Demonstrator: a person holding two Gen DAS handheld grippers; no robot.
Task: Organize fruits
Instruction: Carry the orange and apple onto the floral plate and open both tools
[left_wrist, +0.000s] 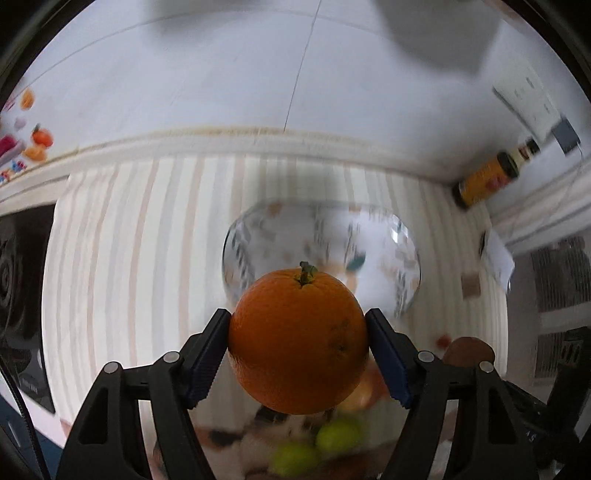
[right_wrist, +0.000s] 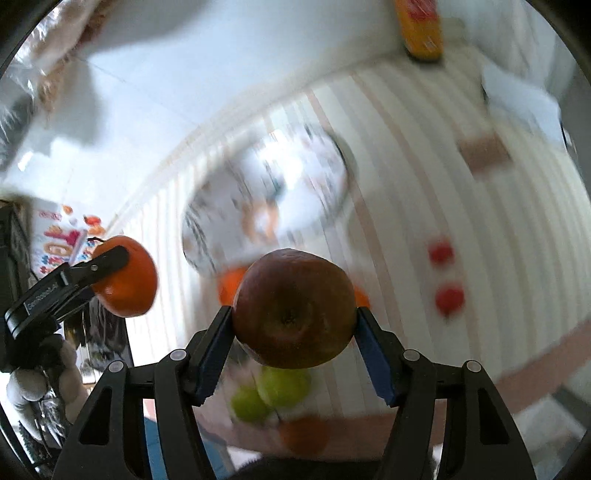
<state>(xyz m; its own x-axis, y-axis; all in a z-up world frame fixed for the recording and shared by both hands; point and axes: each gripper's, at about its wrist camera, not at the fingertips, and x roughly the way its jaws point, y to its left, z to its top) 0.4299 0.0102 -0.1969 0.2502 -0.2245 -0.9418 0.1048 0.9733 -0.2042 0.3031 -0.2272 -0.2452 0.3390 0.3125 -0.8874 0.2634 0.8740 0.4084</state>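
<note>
In the left wrist view my left gripper (left_wrist: 298, 334) is shut on an orange (left_wrist: 298, 343) with a green stem, its blue pads (left_wrist: 207, 358) pressing both sides. It hangs above a clear glass bowl (left_wrist: 388, 236) on a striped cloth (left_wrist: 129, 258). My right gripper (right_wrist: 293, 317) is shut on a dark red apple (right_wrist: 291, 306). The right wrist view also shows the left gripper (right_wrist: 120, 271) with its orange (right_wrist: 138, 291) at the left, level with the apple. The blurred glass bowl (right_wrist: 221, 206) lies beyond both.
Two green fruits (right_wrist: 273, 391) and an orange fruit (right_wrist: 304, 434) lie blurred under the apple, two small red fruits (right_wrist: 445, 277) to the right. A yellow bottle (left_wrist: 487, 177) stands at the wall corner. A dark stove top (left_wrist: 22, 295) borders the cloth's left edge.
</note>
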